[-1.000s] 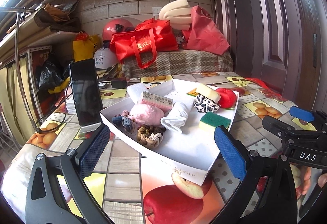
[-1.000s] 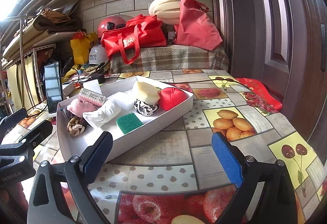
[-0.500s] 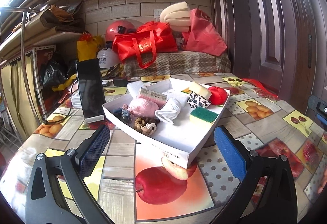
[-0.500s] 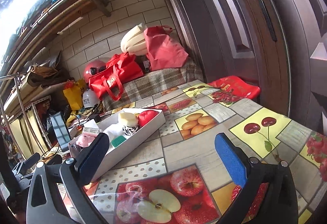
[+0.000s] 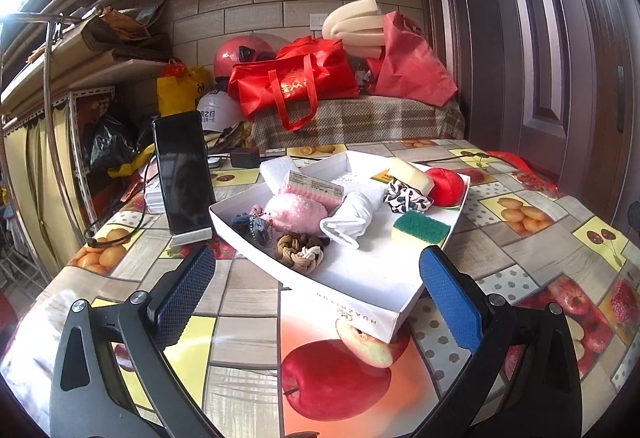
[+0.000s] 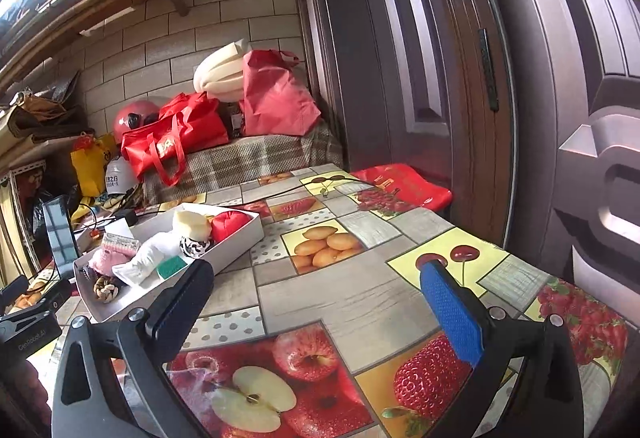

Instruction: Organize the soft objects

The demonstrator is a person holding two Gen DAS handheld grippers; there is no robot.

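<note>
A white shallow box (image 5: 360,312) (image 6: 240,234) lies on the fruit-print table. Inside it rest a pink plush (image 5: 296,214), a rolled white cloth (image 5: 352,218), a green sponge (image 5: 420,228) (image 6: 172,266), a black-and-white scrunchie (image 5: 406,196), a cream foam block (image 5: 410,174) (image 6: 191,223), a red cushion (image 5: 446,186) (image 6: 230,222) and a braided brown tie (image 5: 298,252). My left gripper (image 5: 316,294) is open, just short of the box's near corner. My right gripper (image 6: 316,302) is open over bare tablecloth, to the right of the box, nothing between its pads.
A phone (image 5: 182,168) stands on a holder left of the box, with cables behind it. Red bags (image 5: 296,82), helmets and foam sit on a plaid bench at the back. A brown door (image 6: 480,78) flanks the right side. A red packet (image 6: 404,188) lies at the table's far right edge.
The right gripper has swung away from the box toward the right side of the table and rolled. It has left the left wrist view. The left gripper has barely shifted.
</note>
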